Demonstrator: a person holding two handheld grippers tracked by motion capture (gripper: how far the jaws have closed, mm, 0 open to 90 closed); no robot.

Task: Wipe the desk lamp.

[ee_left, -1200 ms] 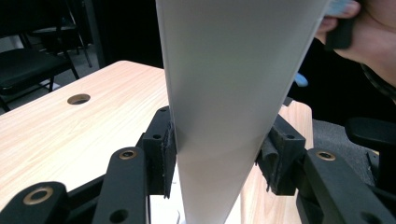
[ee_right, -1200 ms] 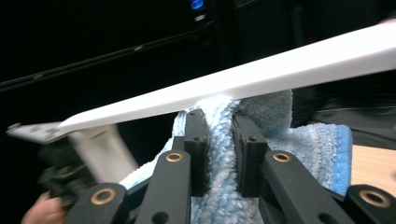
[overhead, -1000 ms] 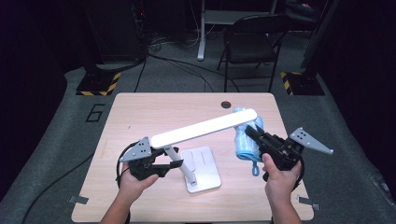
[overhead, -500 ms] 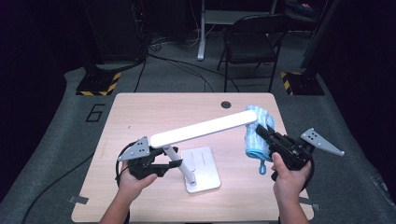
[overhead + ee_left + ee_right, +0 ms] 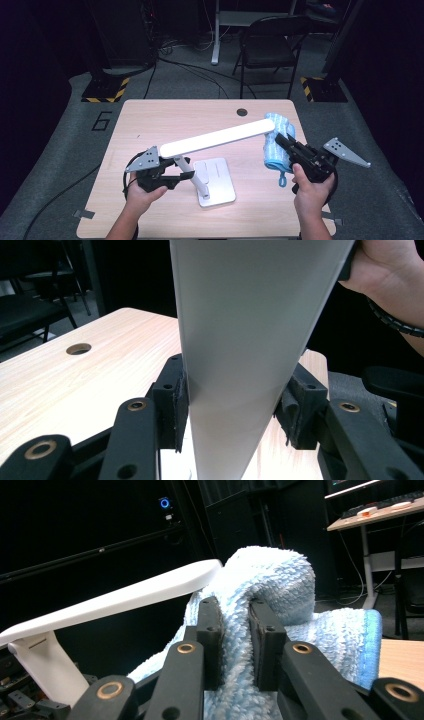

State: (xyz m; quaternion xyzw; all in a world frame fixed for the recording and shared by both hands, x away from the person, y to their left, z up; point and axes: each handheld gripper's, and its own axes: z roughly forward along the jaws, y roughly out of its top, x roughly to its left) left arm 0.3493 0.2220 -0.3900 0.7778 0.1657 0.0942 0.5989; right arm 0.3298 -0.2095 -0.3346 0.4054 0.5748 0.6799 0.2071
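Lamp bar (image 5: 220, 138), white and long, crosses the middle of the high view on a slant, from lower left up to the right; it belongs to a desk lamp whose flat white base (image 5: 216, 181) sits on the wooden table (image 5: 150, 125), a little below the centre of the frame. I hold the left gripper (image 5: 172, 179) at the lower left of that view, at the low end of the bar beside the lamp's neck; in the left gripper view the bar (image 5: 250, 340) rises from the bottom centre to the top of the frame, and my two black jaws stand on either side of it with their pads against its edges, so I read them as clamped on the bar. A hand (image 5: 387, 270) with a cable around the wrist shows in the upper right corner of this view.

The blue towel (image 5: 276, 142) is at the right of the high view, touching the high end of the bar; it hangs partly down toward the table. I hold the right gripper (image 5: 281, 142) at the lower right of the frame, pointing up and to the left into the cloth; in the right gripper view the jaws are pressed together on a fold of the towel (image 5: 280, 580), which bulges above the pads in the centre of the frame; the white bar (image 5: 115, 600) runs behind it from the left edge to the upper centre, and its tip meets the cloth there.
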